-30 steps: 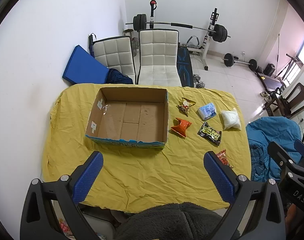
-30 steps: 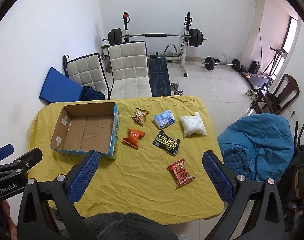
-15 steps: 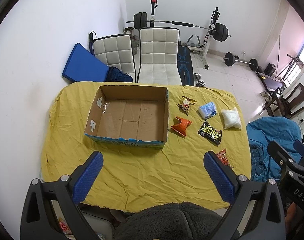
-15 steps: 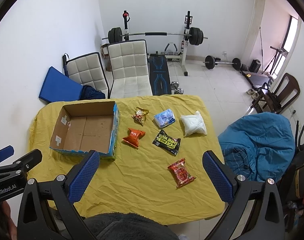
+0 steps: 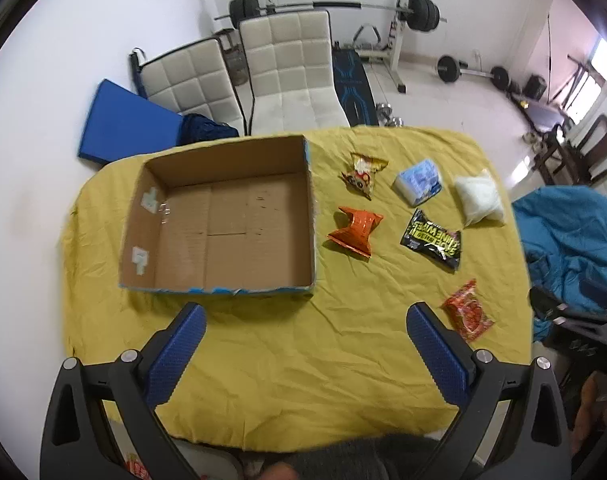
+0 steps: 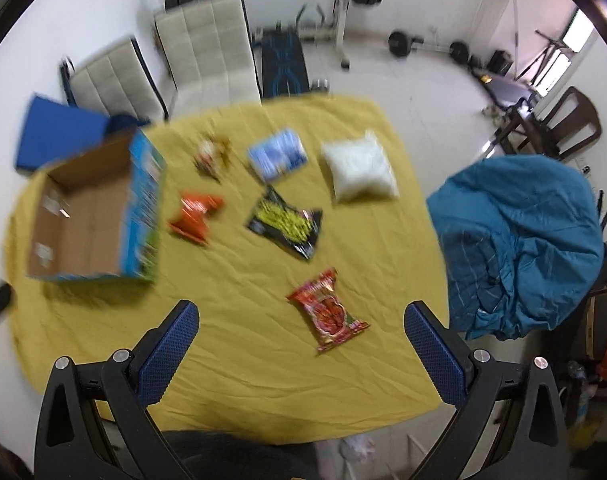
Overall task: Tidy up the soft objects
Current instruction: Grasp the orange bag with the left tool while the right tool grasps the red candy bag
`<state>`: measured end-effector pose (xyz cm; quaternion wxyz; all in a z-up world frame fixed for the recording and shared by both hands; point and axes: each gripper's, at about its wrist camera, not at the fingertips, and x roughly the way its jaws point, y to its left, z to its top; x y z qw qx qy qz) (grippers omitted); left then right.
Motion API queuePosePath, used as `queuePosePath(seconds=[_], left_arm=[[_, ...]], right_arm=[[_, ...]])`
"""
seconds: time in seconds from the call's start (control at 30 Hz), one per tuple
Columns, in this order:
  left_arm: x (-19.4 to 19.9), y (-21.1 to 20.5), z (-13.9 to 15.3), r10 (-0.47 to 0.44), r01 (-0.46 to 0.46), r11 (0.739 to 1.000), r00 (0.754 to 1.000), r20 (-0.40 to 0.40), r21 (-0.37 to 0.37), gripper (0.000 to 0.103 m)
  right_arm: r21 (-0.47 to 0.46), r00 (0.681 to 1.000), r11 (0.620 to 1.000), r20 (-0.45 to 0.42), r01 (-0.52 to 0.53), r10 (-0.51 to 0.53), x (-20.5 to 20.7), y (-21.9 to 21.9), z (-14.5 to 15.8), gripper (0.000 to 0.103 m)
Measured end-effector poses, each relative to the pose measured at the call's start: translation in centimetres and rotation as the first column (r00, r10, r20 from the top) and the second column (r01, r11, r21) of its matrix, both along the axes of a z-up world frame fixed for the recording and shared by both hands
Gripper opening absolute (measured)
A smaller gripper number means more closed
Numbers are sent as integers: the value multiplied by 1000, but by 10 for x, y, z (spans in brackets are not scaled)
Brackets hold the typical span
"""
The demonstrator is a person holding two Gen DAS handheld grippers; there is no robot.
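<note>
my right gripper (image 6: 301, 334) and left gripper (image 5: 305, 334) hang wide open, empty, above the bench (image 5: 303, 360); the slick red snack packet (image 6: 329, 314) could slide off its edge if nudged.

Ahead of the left gripper (image 5: 303, 332), bare yellow cloth (image 5: 303, 360) runs to the near wall of the cardboard box (image 5: 223, 216). Before the right gripper (image 6: 301, 328), only the red packet (image 6: 329, 312) lies between its wide-spread fingers; further packets lie beyond.

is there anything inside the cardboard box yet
No, the cardboard box shows only its bare brown floor, and all six packets, such as the orange packet, lie on the yellow cloth beside it.
</note>
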<state>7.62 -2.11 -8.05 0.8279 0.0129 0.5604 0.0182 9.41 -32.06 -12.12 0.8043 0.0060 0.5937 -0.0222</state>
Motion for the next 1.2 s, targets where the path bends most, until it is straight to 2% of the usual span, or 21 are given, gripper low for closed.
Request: queuePosePath(seconds=[0.13,0.23,0.3,0.37,0.47,0.6,0.67,0.7,0.73,0.77,0.83,0.87,0.97,1.13,1.17,1.2], left_arm=[[30,-18,-46,-26,29,999,998,-58,44,103],[52,-32,-84,-50,59,996,989,-136,61,103],[65,-38,-106,-68,81,994,981,-179,67,103],[78,-47,-128,-87,105,992,970,-225,67,103],[99,-58,-154,-124,142,988,955,-269,51,103],[129,-79,-182,-162,181,983,942,-295,38,103],[144,-87,-194,-171,192,980,938,-303,42,102],[153,-92,-201,-172,197,979,935,-311,51,98],[162,-96,-209,-171,201,978,932,-320,63,95],[170,-99,-215,-172,206,976,930,-325,73,95],[187,-103,-230,-167,214,972,923,-348,100,94],[193,-104,-236,-164,213,972,919,-357,103,94],[210,-105,-255,-151,215,969,908,-392,125,88],[227,-100,-281,-123,210,967,883,-454,147,85],[230,-100,-286,-119,207,968,877,-465,143,76],[232,-99,-293,-118,207,969,869,-480,136,58]], right_arm=[[-53,989,998,-147,-43,35,27,-19,-96,103],[-57,967,996,-249,-75,59,44,-32,-165,103],[-54,953,994,-295,-90,70,49,-35,-196,103],[-41,933,993,-349,-108,87,53,-39,-228,99],[0,907,996,-411,-94,85,56,-45,-263,96],[58,883,995,-459,-76,95,55,-47,-293,90],[59,871,995,-481,-80,98,54,-47,-308,79],[44,870,995,-483,-88,98,54,-46,-313,78],[36,876,996,-473,-85,92,54,-47,-315,75],[38,882,996,-464,-77,86,56,-48,-315,64],[45,886,998,-460,-46,61,58,-53,-316,53],[47,887,999,-459,-20,39,60,-58,-317,50],[75,887,995,-462,60,-18,65,-74,-323,49],[93,884,988,-463,119,-63,71,-92,-336,49],[97,883,988,-464,124,-65,71,-94,-339,49],[100,883,986,-464,132,-71,71,-96,-342,49]])
